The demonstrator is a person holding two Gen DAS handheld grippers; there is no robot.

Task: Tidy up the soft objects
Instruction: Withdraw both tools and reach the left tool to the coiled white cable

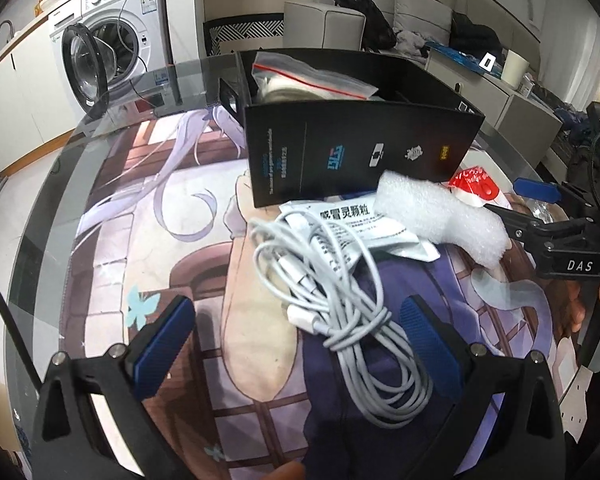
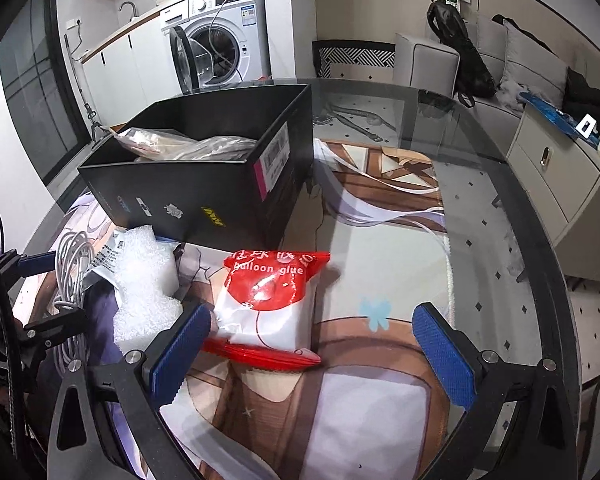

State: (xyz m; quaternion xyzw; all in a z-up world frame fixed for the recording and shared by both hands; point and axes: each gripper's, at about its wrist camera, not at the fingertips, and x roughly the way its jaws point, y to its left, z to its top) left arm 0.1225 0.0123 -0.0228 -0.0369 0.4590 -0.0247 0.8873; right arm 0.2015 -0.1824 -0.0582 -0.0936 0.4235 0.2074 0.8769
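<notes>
A black box stands on the printed mat and holds a clear zip bag; the box also shows in the right wrist view. In front of it lie a coiled white cable, a white printed sachet, a white foam piece and a red-and-white balloon glue bag. My left gripper is open, its fingers either side of the cable. My right gripper is open around the near end of the glue bag, left pad beside it.
A round glass table carries the printed mat. A washing machine with its door open stands behind, a sofa and grey cabinet to the right. The table edge curves near on both sides.
</notes>
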